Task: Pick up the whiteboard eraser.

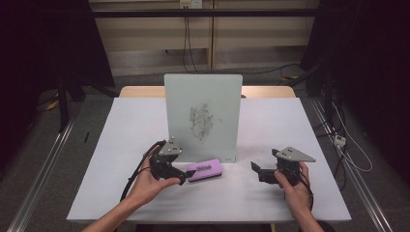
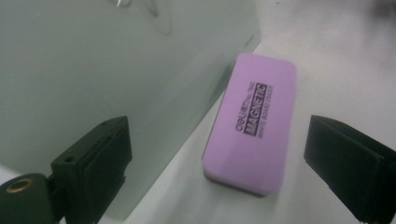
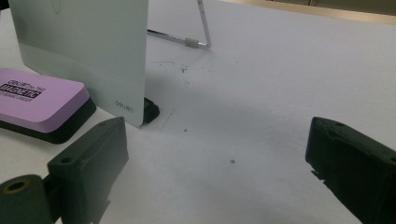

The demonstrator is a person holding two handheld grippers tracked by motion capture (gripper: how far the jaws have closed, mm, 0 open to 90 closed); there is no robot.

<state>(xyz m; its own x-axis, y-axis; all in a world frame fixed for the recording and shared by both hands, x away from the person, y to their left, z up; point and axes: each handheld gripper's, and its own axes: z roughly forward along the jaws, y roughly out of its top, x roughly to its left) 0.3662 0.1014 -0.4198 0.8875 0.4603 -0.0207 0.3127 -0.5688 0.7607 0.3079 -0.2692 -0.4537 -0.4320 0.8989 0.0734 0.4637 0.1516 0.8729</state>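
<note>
The left gripper (image 1: 183,178) is held wide open, nothing gripped, its jaws framing the purple eraser (image 2: 252,123) lying just before the whiteboard (image 1: 203,113). The eraser's black underside is seen in the right gripper view, where the right gripper (image 3: 215,168) is likewise spread over bare table (image 3: 280,93).

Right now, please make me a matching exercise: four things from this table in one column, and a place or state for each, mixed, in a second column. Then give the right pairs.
Things:
1. eraser
2. board
3. left gripper
4. right gripper

Places or states:
A. stands upright, with a dark scribble on it
B. open, over bare table, at the board's right
C. lies flat at the foot of the board
D. open, jaws either side of the purple block

Pairs: 1-C, 2-A, 3-D, 4-B
</note>
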